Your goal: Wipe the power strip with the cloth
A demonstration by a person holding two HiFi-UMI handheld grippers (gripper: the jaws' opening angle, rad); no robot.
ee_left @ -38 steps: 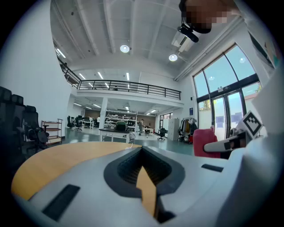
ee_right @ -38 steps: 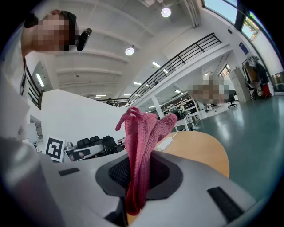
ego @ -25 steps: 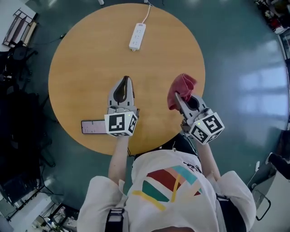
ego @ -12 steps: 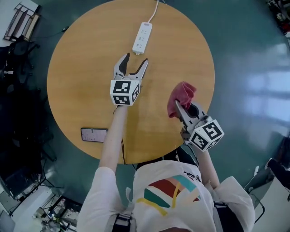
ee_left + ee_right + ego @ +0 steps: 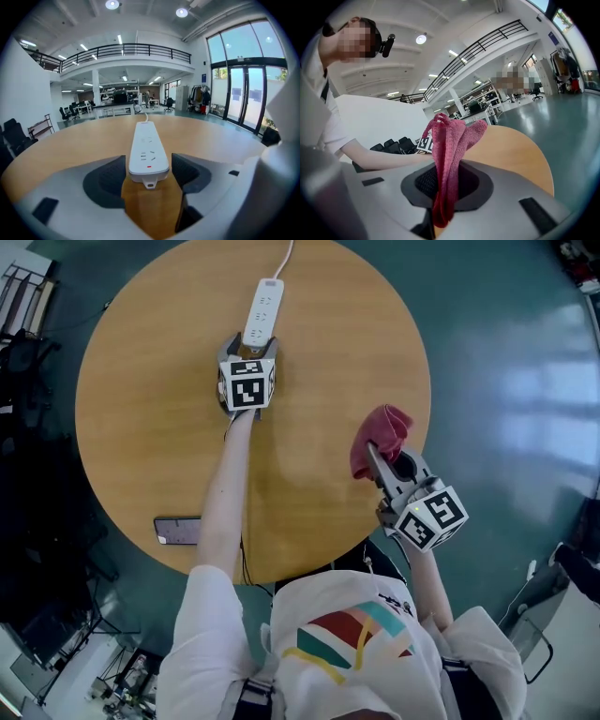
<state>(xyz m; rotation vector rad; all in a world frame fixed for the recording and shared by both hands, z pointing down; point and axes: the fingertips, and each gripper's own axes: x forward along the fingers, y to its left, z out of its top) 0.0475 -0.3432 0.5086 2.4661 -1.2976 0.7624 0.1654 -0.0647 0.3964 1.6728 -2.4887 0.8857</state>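
Note:
A white power strip (image 5: 261,307) lies at the far side of the round wooden table (image 5: 141,409), its cable (image 5: 284,257) running off the far edge. My left gripper (image 5: 249,348) is open at the strip's near end. In the left gripper view the power strip (image 5: 147,150) has that end between the two dark pads (image 5: 105,176), which flank it closely; I see no squeeze on it. My right gripper (image 5: 375,451) hovers over the table's right edge, shut on a red cloth (image 5: 378,437). The cloth (image 5: 447,154) stands bunched up out of the jaws in the right gripper view.
A dark phone (image 5: 178,531) lies flat near the table's front left edge. Teal floor surrounds the table. Black chairs and equipment stand at the left, beyond the table.
My left gripper has travelled from the table's near side out to the power strip, and its jaws have opened. The right gripper with the cloth has stayed about where it was.

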